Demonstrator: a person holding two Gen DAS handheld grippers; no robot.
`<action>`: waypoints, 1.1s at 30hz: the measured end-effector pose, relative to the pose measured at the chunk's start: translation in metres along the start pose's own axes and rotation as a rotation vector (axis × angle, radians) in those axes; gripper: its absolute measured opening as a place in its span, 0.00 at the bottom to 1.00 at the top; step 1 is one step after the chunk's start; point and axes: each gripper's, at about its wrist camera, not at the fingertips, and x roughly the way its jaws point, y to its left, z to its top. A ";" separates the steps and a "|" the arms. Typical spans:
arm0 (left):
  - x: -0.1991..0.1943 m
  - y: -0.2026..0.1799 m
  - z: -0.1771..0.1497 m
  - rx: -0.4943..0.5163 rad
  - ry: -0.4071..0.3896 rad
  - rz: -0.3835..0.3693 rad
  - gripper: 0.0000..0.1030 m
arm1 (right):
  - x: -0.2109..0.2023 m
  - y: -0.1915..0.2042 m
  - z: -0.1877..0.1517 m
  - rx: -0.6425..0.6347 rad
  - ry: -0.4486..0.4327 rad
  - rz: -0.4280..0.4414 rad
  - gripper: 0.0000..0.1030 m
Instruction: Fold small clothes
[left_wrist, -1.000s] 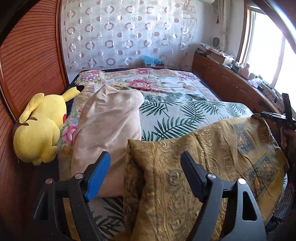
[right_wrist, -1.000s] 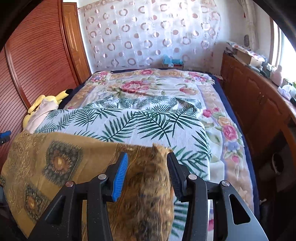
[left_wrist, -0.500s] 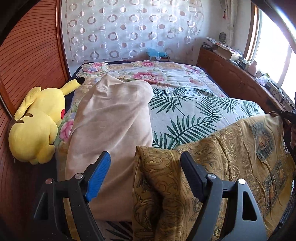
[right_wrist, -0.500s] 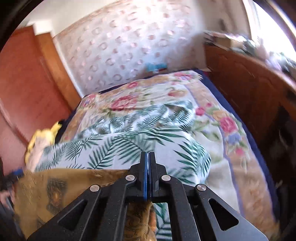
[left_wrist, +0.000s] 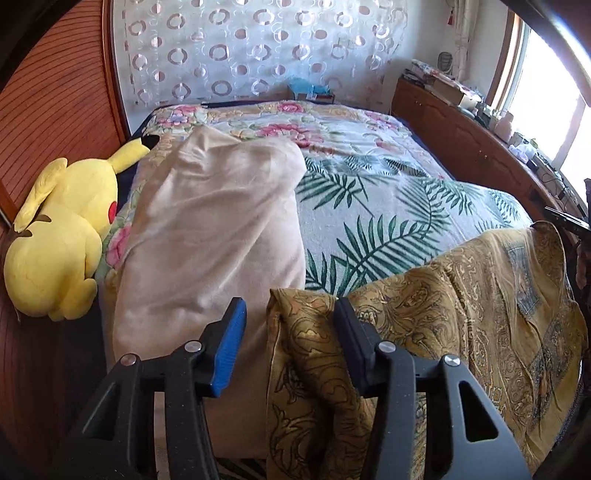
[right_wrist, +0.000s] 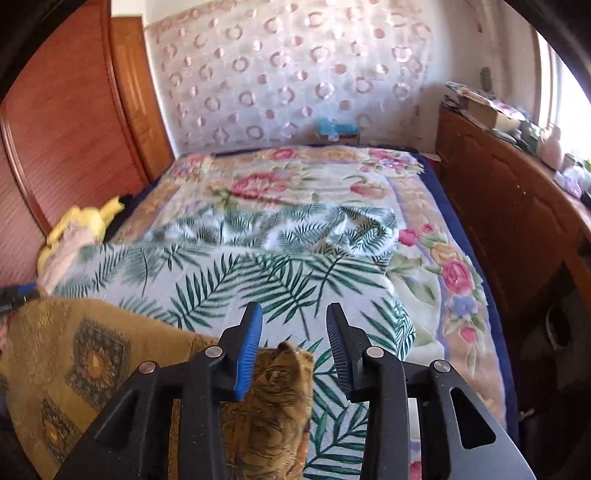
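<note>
A golden patterned cloth lies spread across the near end of the bed. One bunched corner of it stands between the jaws of my left gripper, which are closing. The black finger touches the fabric and the blue pad is still apart from it. In the right wrist view the cloth's other corner sits low between the jaws of my right gripper, which are opening. Neither pad presses on it.
A beige cloth is heaped on the left of the floral and palm-leaf bedspread. A yellow plush toy lies against the wooden wardrobe. A wooden cabinet with clutter on top runs along the right side under the window.
The left gripper came down over the cloth corner and its jaws narrowed. The right gripper's jaws stood around its corner, snapped fully shut above the cloth, and now stand apart again.
</note>
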 end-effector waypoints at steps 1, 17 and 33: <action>0.001 -0.001 -0.001 -0.001 0.005 -0.001 0.49 | 0.006 0.002 0.000 -0.016 0.022 -0.006 0.36; -0.143 -0.045 0.016 0.072 -0.391 -0.089 0.05 | -0.047 -0.026 0.018 0.134 -0.144 0.111 0.00; -0.067 -0.001 0.013 -0.002 -0.245 0.065 0.20 | -0.056 -0.018 0.012 0.079 -0.148 -0.033 0.36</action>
